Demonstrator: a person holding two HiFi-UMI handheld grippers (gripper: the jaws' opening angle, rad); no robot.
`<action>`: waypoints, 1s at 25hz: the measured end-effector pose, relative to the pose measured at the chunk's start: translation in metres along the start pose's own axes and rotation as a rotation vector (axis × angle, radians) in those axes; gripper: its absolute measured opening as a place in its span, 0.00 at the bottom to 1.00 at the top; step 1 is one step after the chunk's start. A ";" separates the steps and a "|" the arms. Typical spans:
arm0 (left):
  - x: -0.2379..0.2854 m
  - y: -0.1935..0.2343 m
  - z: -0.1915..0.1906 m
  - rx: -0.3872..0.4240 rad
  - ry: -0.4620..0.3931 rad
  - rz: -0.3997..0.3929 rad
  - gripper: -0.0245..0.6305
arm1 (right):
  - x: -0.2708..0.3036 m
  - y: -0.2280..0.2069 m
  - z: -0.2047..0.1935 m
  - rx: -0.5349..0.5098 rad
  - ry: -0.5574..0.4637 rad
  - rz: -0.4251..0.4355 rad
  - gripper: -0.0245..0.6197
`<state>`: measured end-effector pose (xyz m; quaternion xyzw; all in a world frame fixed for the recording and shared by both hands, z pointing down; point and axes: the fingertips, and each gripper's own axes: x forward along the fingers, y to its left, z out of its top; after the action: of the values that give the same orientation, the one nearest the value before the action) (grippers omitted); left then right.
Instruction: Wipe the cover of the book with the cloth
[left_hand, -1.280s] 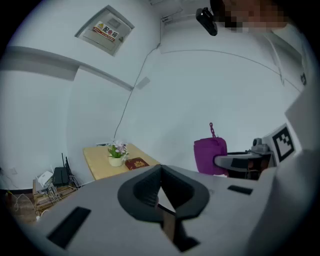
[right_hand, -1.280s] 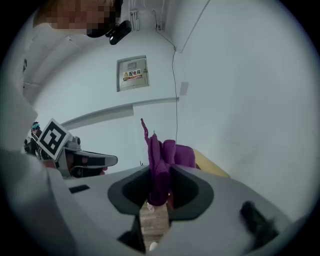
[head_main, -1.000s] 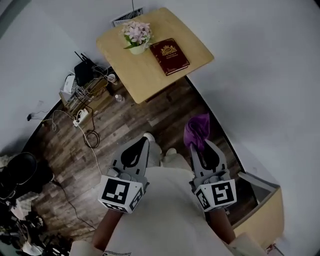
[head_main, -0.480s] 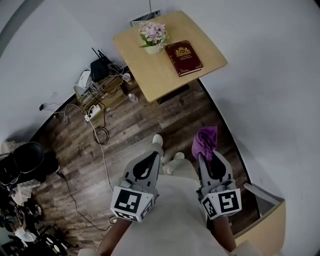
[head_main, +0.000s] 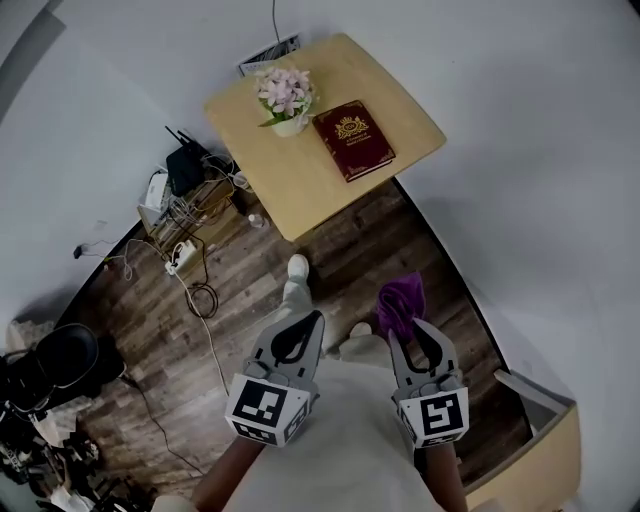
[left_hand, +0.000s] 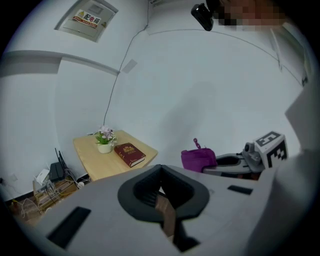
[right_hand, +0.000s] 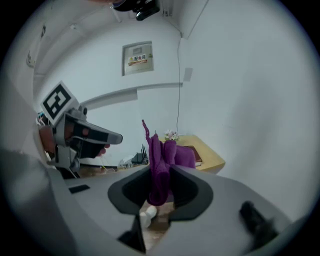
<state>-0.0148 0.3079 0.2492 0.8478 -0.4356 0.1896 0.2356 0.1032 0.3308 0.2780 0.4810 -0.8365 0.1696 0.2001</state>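
Observation:
A dark red book (head_main: 353, 139) with a gold emblem lies flat on a small wooden table (head_main: 300, 175) far ahead, also seen as the book (left_hand: 129, 154) in the left gripper view. My right gripper (head_main: 408, 325) is shut on a purple cloth (head_main: 398, 303), which bunches up past the jaws; the cloth (right_hand: 161, 165) fills the right gripper view's middle and hides most of the book there. My left gripper (head_main: 312, 318) is shut with nothing in it. Both grippers hang near my body, well short of the table.
A white pot of pink flowers (head_main: 285, 98) stands on the table beside the book. A router (head_main: 186, 165) and tangled cables (head_main: 185, 260) lie on the wooden floor at left. White walls close in around the table. A wooden box (head_main: 535, 435) sits at lower right.
The view has shifted as I move; the table and book now sit a little lower and further left in the head view. The cloth stays in the right gripper.

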 end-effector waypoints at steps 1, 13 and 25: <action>0.011 0.008 0.007 0.012 0.002 -0.015 0.05 | 0.012 -0.003 0.004 0.031 -0.007 0.004 0.20; 0.098 0.165 0.113 0.096 0.060 -0.196 0.05 | 0.174 -0.034 0.094 0.197 0.074 -0.188 0.20; 0.182 0.233 0.130 0.100 0.173 -0.353 0.05 | 0.245 -0.071 0.116 0.234 0.142 -0.351 0.20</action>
<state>-0.0933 -0.0023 0.2935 0.9022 -0.2483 0.2389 0.2594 0.0337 0.0610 0.3064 0.6262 -0.6983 0.2615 0.2277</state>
